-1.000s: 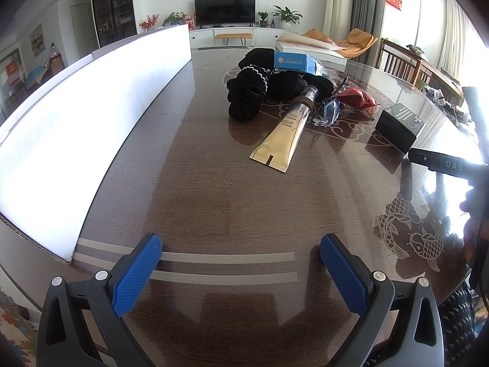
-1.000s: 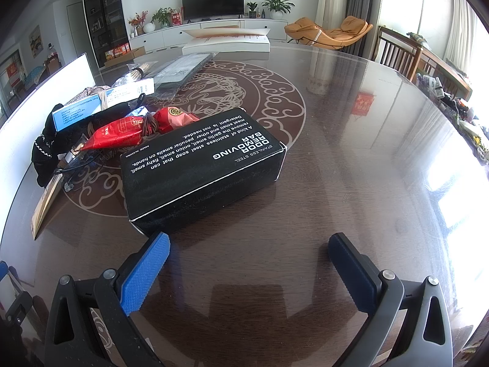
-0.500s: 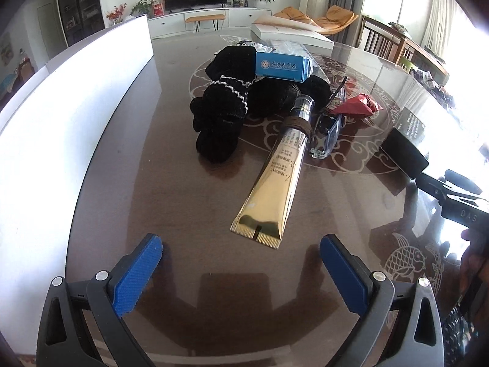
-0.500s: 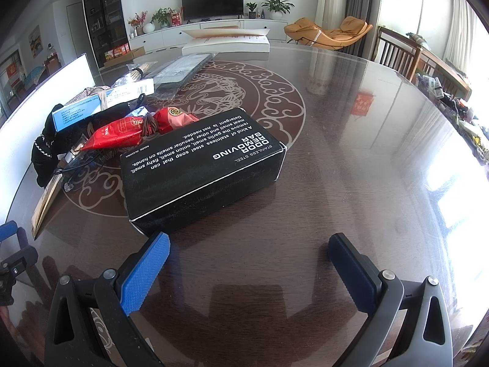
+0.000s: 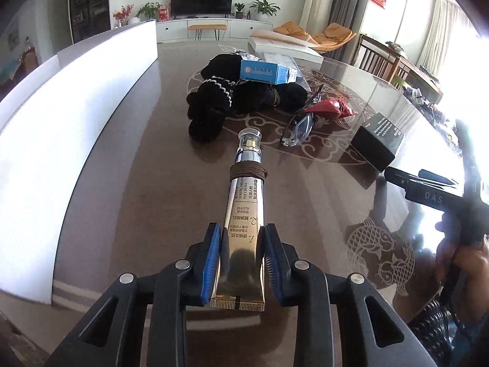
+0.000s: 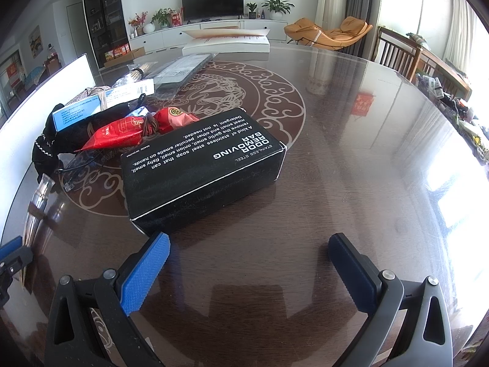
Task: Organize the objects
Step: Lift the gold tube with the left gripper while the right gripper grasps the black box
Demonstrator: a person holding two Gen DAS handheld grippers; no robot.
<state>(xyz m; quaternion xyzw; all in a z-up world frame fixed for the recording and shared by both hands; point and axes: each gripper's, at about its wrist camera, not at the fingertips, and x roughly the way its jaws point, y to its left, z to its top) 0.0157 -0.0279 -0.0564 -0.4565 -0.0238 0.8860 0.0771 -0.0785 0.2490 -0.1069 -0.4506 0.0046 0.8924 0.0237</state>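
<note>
We count two grippers. Our left gripper (image 5: 240, 263) is clamped on one gold cream tube (image 5: 244, 223), its blue pads (image 5: 211, 263) pressing both flanks near the crimped end; we cannot tell whether the tube rests on the table (image 5: 137, 183) or is lifted off it. The tube's long axis runs from 6 o'clock to 12 o'clock in the left wrist view, crimped end nearest the camera, clear cap pointing to 12 o'clock toward the pile, with brown cord wound around its neck. Our right gripper (image 6: 249, 270) stands wide apart above the tabletop (image 6: 351, 183) with nothing between its fingers. One black box (image 6: 203, 168) printed with white lettering lies just beyond it at 11 o'clock, flat on its broad face, its long side running from lower left to upper right. At 12 o'clock from the tube we list one heap of black knitted fabric (image 5: 223, 104) with one blue box (image 5: 264, 73) resting on top. At 1 o'clock: one pair of glasses (image 5: 298, 128), and one red packet (image 5: 328, 110) touching them. One white flat box (image 5: 284, 47) lies at the far edge of the table, and one white panel (image 5: 70, 104) runs along the table's side at 9 o'clock.
</note>
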